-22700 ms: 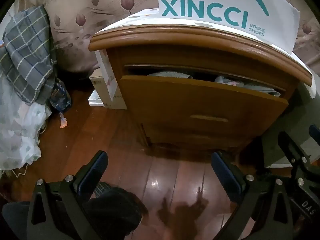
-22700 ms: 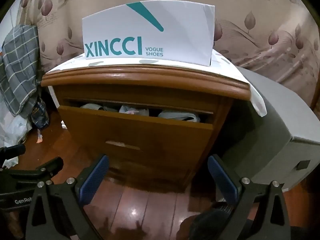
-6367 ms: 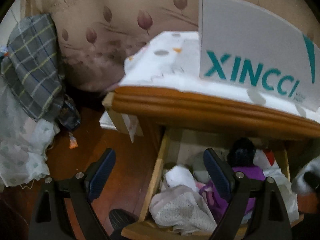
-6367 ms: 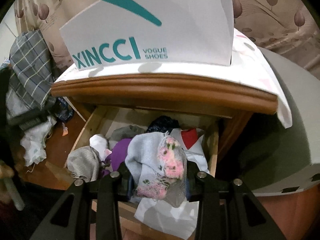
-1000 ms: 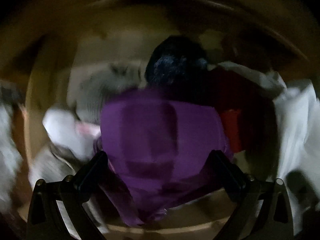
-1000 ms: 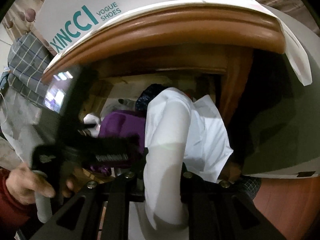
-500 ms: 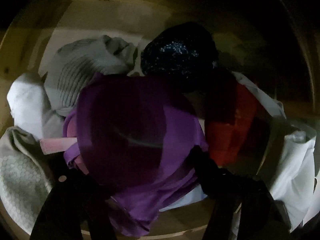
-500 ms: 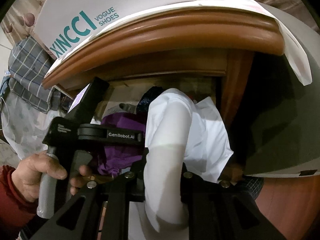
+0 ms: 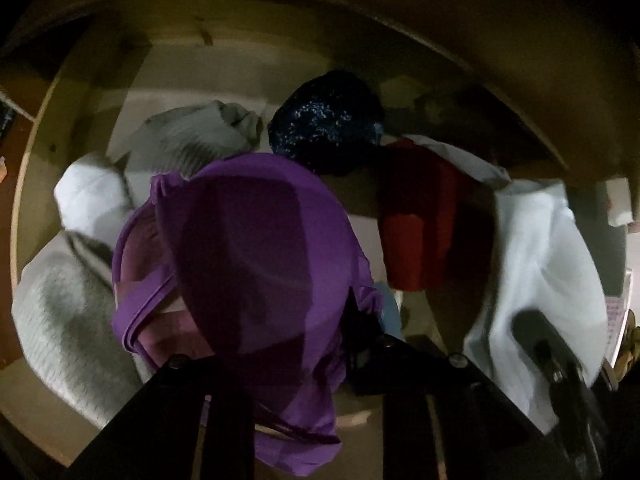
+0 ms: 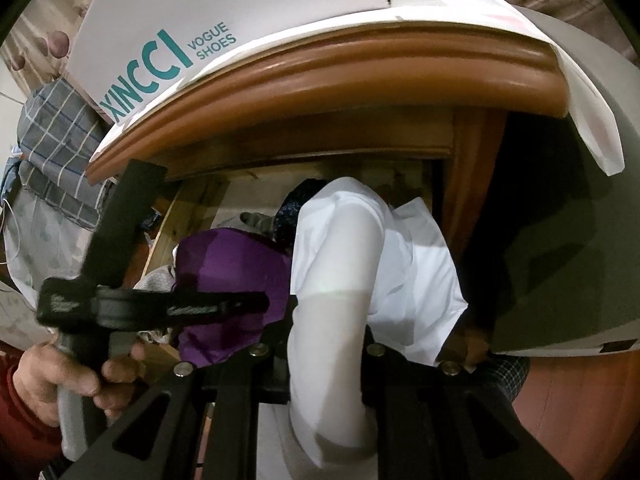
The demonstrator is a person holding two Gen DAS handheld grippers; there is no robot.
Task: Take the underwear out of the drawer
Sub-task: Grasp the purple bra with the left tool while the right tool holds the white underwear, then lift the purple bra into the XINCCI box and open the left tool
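Purple underwear [image 9: 256,256] now seemingly clamped by left gripper [image 9: 296,364], previously open.

Drawer [image 9: 44,128]: pulled out from under the nightstand top [image 10: 360,80]; garments heaped inside.
Left gripper [image 9: 288,364]: over the drawer's front middle, closed onto the bra [image 9: 248,248].
Bra: at the drawer's centre, on top of the heap.
Knit cloth [image 9: 60,312]: front left corner of the drawer, just left of the bra.
Rolled cloth [image 9: 88,192]: behind the knit cloth, against the left wall.
Ribbed garment [image 9: 192,136]: behind the bra, toward the back.
Speckled bundle [image 9: 324,120]: back centre, right of the ribbed garment.
Folded garment [image 9: 420,220]: right of the bra.
Right gripper [image 10: 326,360]: before the drawer's right end, clamped on the underwear [image 10: 360,256], which drapes over the drawer front.
Shoe box [image 10: 224,12]: on the nightstand top.
Checked fabric [image 10: 56,136]: left of the nightstand.
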